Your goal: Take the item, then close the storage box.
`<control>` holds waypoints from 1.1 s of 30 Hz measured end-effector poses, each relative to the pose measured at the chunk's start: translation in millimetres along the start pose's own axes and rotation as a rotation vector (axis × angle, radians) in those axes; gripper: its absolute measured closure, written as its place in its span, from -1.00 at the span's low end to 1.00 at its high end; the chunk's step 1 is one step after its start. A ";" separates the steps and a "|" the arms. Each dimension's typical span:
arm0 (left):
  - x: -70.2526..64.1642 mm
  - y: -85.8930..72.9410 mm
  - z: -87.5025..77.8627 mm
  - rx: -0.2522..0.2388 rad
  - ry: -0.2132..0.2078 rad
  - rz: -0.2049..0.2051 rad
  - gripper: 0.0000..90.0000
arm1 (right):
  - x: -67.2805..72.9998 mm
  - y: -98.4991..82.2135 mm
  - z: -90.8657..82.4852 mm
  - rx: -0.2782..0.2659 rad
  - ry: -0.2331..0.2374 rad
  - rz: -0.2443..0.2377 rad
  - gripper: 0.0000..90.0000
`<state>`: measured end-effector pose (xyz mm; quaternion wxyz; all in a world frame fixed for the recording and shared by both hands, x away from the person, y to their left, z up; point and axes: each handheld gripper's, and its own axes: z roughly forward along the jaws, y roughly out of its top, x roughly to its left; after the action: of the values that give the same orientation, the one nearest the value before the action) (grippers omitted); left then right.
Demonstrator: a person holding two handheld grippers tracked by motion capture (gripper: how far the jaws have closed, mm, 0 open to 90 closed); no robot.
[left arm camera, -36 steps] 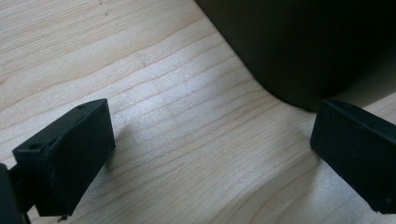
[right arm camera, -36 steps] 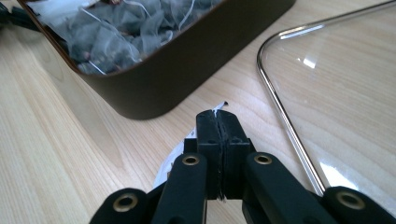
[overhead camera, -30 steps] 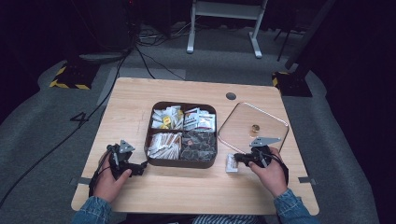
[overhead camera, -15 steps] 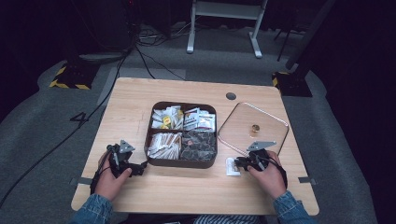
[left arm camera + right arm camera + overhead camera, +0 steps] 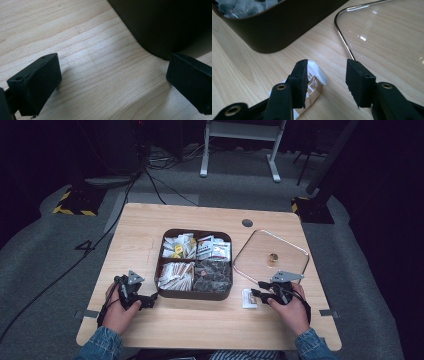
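Hidden parts: where the right gripper [image 5: 325, 82] looks along its jaws, the left one covers part of the sachet [image 5: 313, 86], and its print cannot be read whole.
Cut off: the dark tray [image 5: 287, 27] and the clear lid [image 5: 387, 32] both run past the frame edge in the right gripper view; the left gripper view catches just one rounded corner of the tray [image 5: 160, 27].
Sachet look: small, flat, white at the top with a brown band and pale lettering.
Sachet place: on the wooden surface [image 5: 200, 320], just in front of the tray's near right corner, beside the lid's metal rim.
Right jaws: apart, having just been opening; the sachet lies by the left one, not clamped.
Left gripper [image 5: 131, 292]: jaws wide apart over bare wood, nothing between them.
Count: one loose sachet, one tray with four compartments, one lid, two grippers.
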<state>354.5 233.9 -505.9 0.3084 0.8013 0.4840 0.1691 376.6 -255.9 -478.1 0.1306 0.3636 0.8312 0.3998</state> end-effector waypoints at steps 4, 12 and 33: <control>0.0 0.0 0.0 0.000 0.000 0.000 -1.00 | -1.9 3.3 -5.5 -0.027 0.005 0.021 0.17; 0.0 0.0 0.0 0.000 0.000 0.000 -1.00 | -6.8 21.6 -19.8 -0.057 -0.018 0.022 0.14; 0.6 0.2 0.2 -0.001 -0.002 0.005 -1.00 | -38.5 73.3 -31.7 -0.080 -0.100 0.033 0.04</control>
<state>355.0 234.2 -505.9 0.3088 0.8026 0.4816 0.1691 424.1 -270.7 -404.7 0.1799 0.3912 0.8009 0.4162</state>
